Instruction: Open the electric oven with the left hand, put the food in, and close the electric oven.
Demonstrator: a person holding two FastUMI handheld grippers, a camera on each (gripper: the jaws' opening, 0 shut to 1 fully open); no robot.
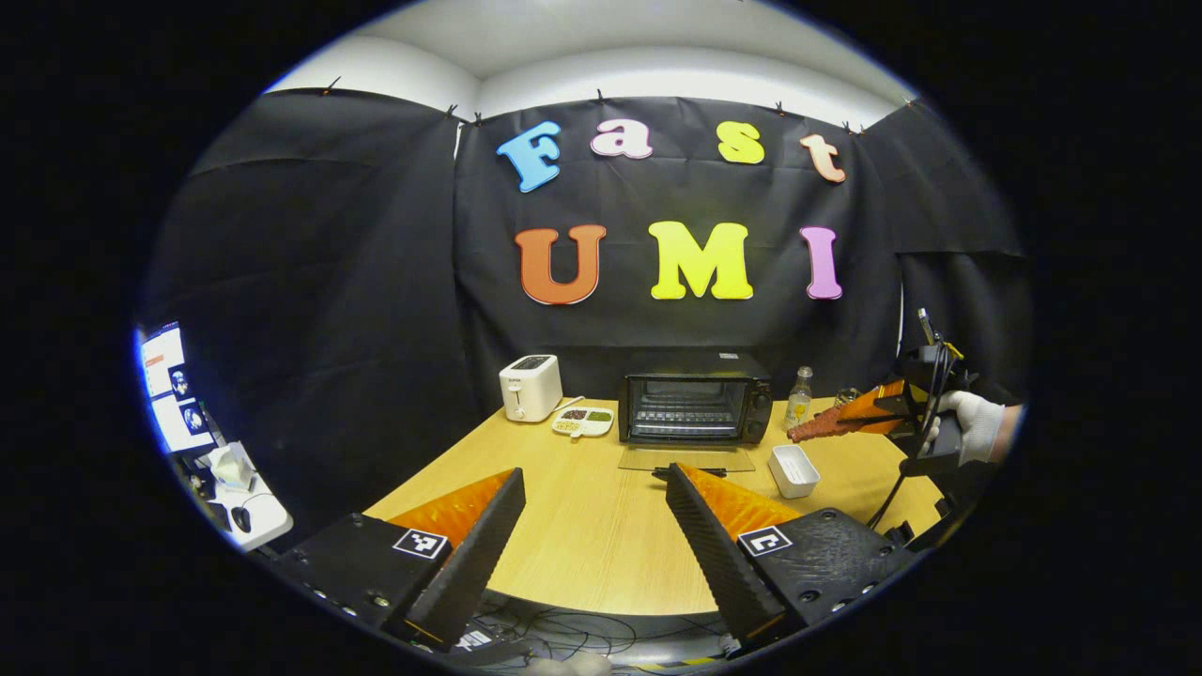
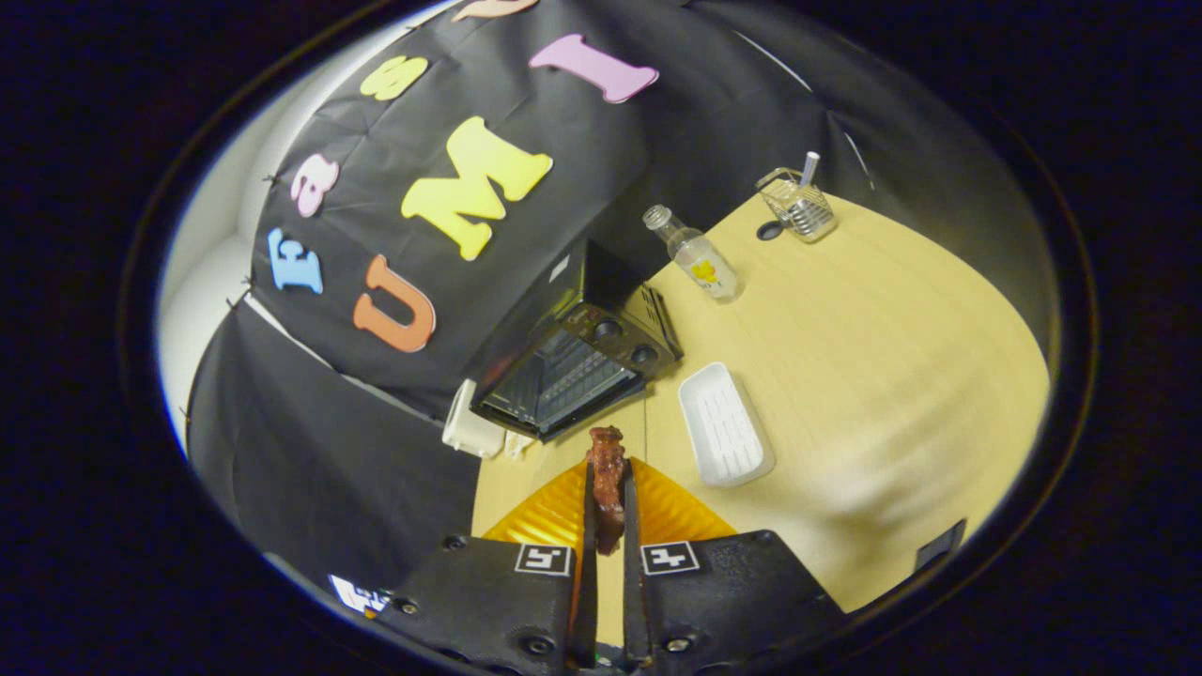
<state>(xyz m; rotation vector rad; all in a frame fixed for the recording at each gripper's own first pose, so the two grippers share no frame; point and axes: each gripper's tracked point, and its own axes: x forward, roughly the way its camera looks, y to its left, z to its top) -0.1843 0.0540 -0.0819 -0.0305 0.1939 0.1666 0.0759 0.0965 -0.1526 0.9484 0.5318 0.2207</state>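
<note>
Your right hand-held gripper [image 2: 608, 526] pinches the food [image 2: 607, 483]; the left [image 1: 592, 526] gapes wide, empty. The oven [image 1: 695, 406] stands open on the worktop [image 1: 582, 526]: go in level, clearing its door [image 1: 686, 459].

I am working in a staged recording booth, not a real kitchen: black cloth [image 1: 357, 282] is hanging as walls around my wooden table [image 1: 582, 526], monitors [image 1: 169, 385] are glowing alongside, and cables [image 1: 563, 634] are trailing below its edge.
</note>
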